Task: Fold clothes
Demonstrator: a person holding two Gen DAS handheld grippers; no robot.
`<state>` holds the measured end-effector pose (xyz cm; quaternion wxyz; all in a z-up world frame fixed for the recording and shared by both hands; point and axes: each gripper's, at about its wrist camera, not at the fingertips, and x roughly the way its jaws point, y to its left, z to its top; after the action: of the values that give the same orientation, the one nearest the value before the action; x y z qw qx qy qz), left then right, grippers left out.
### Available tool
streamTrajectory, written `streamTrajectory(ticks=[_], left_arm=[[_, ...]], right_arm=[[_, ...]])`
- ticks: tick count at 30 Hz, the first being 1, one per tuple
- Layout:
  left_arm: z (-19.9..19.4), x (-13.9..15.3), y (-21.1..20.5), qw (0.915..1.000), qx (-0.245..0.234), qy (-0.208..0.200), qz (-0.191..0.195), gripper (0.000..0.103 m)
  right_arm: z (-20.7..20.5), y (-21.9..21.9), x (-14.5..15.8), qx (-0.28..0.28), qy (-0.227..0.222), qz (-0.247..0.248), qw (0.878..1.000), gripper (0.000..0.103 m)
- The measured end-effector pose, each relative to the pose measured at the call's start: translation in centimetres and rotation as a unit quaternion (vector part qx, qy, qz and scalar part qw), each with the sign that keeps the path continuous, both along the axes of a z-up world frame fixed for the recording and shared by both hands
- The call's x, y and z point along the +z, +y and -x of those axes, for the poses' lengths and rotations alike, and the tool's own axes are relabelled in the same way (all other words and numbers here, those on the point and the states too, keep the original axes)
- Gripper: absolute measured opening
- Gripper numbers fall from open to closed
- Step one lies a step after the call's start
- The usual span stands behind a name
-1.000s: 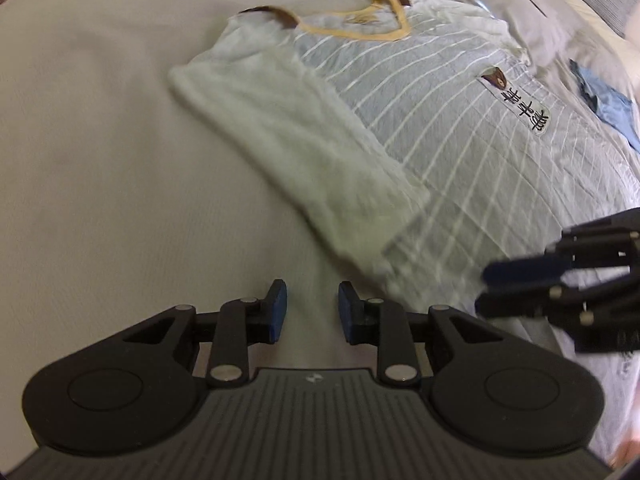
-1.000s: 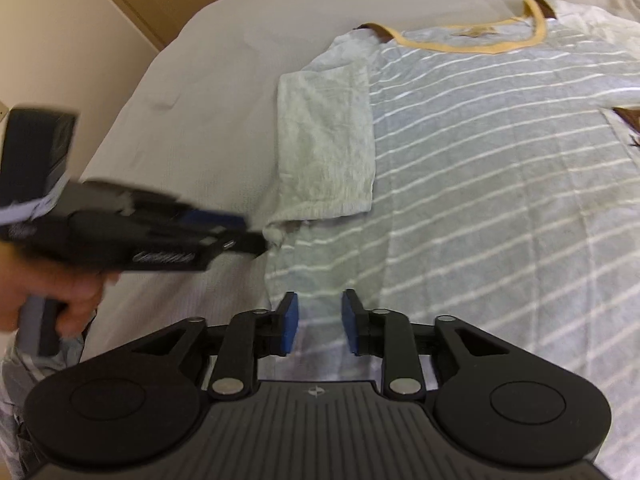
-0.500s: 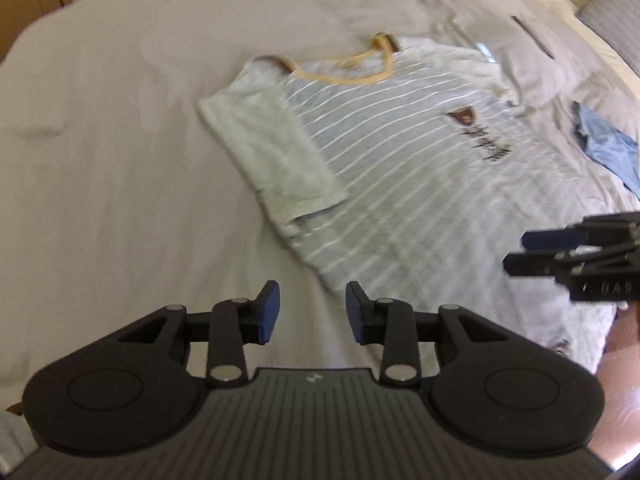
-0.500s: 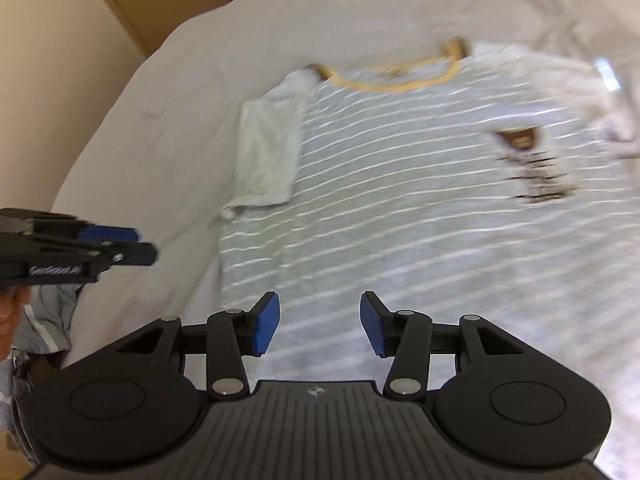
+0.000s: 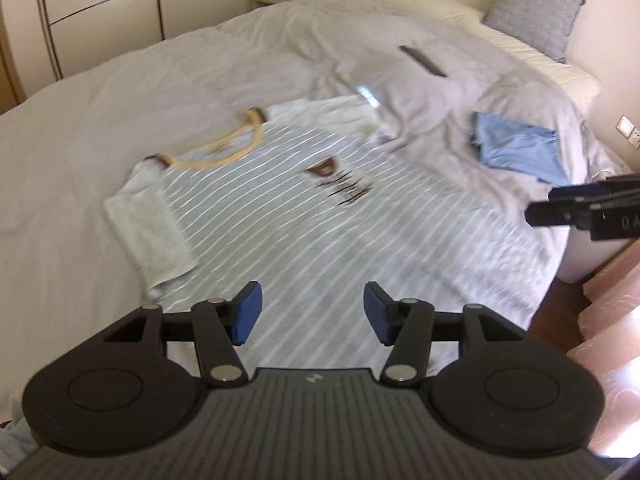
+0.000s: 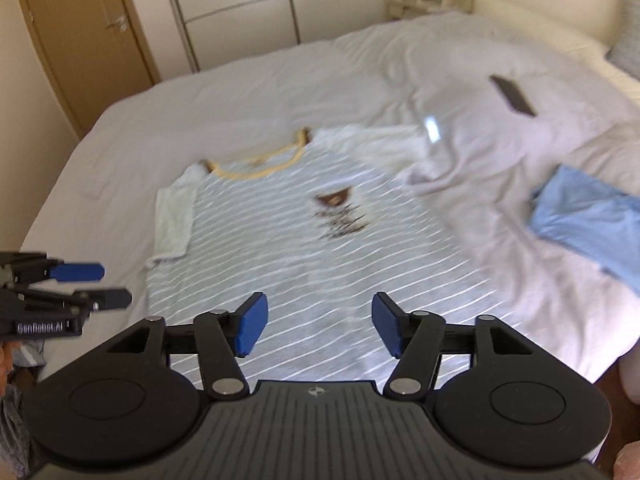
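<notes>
A: Where is your shirt?

B: Your striped T-shirt [image 5: 320, 216] lies flat in the middle of the frame, on the grey bed cover [image 5: 120, 92]. Its yellow collar [image 5: 224, 152] is toward the upper left. One sleeve [image 5: 148, 236] is folded in over the body, at the left of the frame.

A: What are your grippers doing?

B: Your left gripper [image 5: 310, 317] is at the bottom of its own view. Its blue pads are far apart and hold nothing. Your right gripper [image 6: 316, 322] is the same in its view: wide open, with nothing in it. Both hang above the bottom edge of the shirt and do not touch it.

A: What else is on the bed?

B: A blue cloth [image 5: 516, 152] sits at the right, well apart from the shirt. A dark flat thing [image 6: 512, 94] lies in the upper right. A grey pillow [image 5: 534, 8] is in the top right corner.
</notes>
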<state>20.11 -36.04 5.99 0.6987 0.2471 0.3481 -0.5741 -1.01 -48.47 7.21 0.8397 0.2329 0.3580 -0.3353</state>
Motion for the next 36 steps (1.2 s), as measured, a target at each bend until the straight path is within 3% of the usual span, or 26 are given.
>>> streamTrajectory(ticks=[5, 8, 12, 15, 22, 26, 29, 34, 36], left_arm=[[6.4, 0.4, -6.6, 0.9982, -0.014, -0.058, 0.001, 0.059], [10.2, 0.0, -11.5, 0.9953, -0.006, -0.097, -0.003, 0.06], [14.0, -0.9, -17.7, 0.9946, 0.038, -0.095, -0.02, 0.064], [15.5, -1.7, -20.4, 0.9932, 0.033, -0.109, -0.027, 0.066], [18.5, -3.5, -26.3, 0.988, 0.014, -0.148, -0.042, 0.085], [20.3, -4.5, -29.7, 0.9842, 0.004, -0.17, -0.05, 0.087], [20.6, -6.1, -32.5, 0.9792, -0.017, -0.195, -0.053, 0.085], [19.1, -11.3, -37.7, 0.9595, -0.071, -0.26, -0.081, 0.06], [18.0, -13.2, -39.4, 0.9528, -0.084, -0.276, -0.094, 0.055]], right_arm=[[4.9, -6.2, 1.4, -0.005, -0.032, 0.016, 0.999, 0.063], [7.8, -11.6, 1.1, 0.023, -0.043, 0.02, 0.999, 0.063], [10.7, -19.1, 0.5, 0.088, -0.026, 0.018, 0.996, 0.063], [12.5, -23.8, 0.9, 0.122, -0.007, 0.018, 0.992, 0.063], [12.6, -31.8, 0.5, 0.151, 0.01, 0.011, 0.988, 0.064], [11.3, -35.0, 0.7, 0.142, 0.003, -0.003, 0.99, 0.067], [9.8, -36.9, 1.2, 0.147, 0.006, -0.002, 0.989, 0.069], [6.6, -39.9, 0.7, 0.17, 0.027, 0.009, 0.985, 0.07], [5.2, -41.5, -0.1, 0.177, 0.035, -0.001, 0.984, 0.07]])
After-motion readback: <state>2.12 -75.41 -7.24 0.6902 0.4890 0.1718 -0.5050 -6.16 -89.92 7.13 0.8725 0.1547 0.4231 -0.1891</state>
